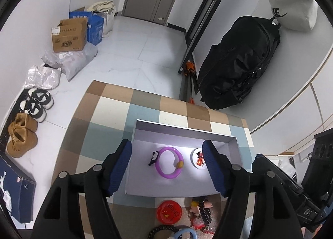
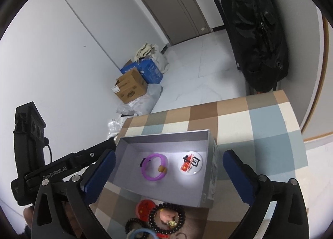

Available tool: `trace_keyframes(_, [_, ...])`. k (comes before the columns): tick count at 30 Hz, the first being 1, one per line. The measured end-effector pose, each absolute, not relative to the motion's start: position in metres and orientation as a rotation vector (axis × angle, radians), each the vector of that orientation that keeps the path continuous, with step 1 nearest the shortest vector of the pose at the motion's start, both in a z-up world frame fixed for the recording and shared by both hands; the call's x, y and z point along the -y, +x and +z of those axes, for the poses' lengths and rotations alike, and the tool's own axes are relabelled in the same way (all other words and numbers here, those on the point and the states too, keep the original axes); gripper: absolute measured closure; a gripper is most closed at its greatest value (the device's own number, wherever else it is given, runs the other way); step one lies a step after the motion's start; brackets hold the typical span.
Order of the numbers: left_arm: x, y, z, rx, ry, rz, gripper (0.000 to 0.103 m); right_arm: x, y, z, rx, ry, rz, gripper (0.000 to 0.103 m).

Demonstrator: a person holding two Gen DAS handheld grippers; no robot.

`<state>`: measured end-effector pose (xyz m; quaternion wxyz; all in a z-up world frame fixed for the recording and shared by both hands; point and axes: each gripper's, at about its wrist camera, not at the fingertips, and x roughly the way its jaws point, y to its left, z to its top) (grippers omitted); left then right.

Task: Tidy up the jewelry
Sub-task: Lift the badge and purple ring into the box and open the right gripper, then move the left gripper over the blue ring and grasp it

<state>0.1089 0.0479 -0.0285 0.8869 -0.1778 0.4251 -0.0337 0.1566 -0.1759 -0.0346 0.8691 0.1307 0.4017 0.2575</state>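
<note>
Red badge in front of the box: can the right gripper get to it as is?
Probably yes, awkwardly. The right gripper is open and empty, but a dark bead bracelet overlaps the red badge on its near side, crowding a clean grasp.

Even, diffuse indoor light in both views, moderately bright on white walls and tiled floor [image 1: 133, 51]. Strong glare on the floor of the grey box [image 1: 235, 141], washing out the white badge [image 1: 198, 159] and the surface just behind the purple bracelet [image 1: 169, 163]; same hot spot around the badge in the right wrist view. Soft shadows beneath the box rim. Black backpack [image 1: 241, 62] underexposed, detail lost. Heavy fisheye curvature of door and wall lines, dark vignette at all corners. Nearest beads [image 2: 166, 218] slightly soft.
</note>
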Motion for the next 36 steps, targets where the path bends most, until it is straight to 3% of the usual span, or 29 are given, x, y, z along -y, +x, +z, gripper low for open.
trace_keyframes(9, [-0.045, 0.084, -0.023, -0.837, -0.326, -0.064, 0.02, 0.177, 0.131, -0.027, -0.801, 0.206, 0.531, 0.0])
trace_keyframes(21, [-0.031, 0.042, -0.022, -0.81, -0.237, -0.082, 0.02, 0.177, 0.091, -0.029, -0.797, 0.12, 0.545, 0.0])
trace_keyframes(36, [-0.015, 0.008, -0.06, -0.98, -0.204, -0.127, 0.02, 0.186, 0.065, -0.034, -0.859, 0.124, 0.536, 0.0])
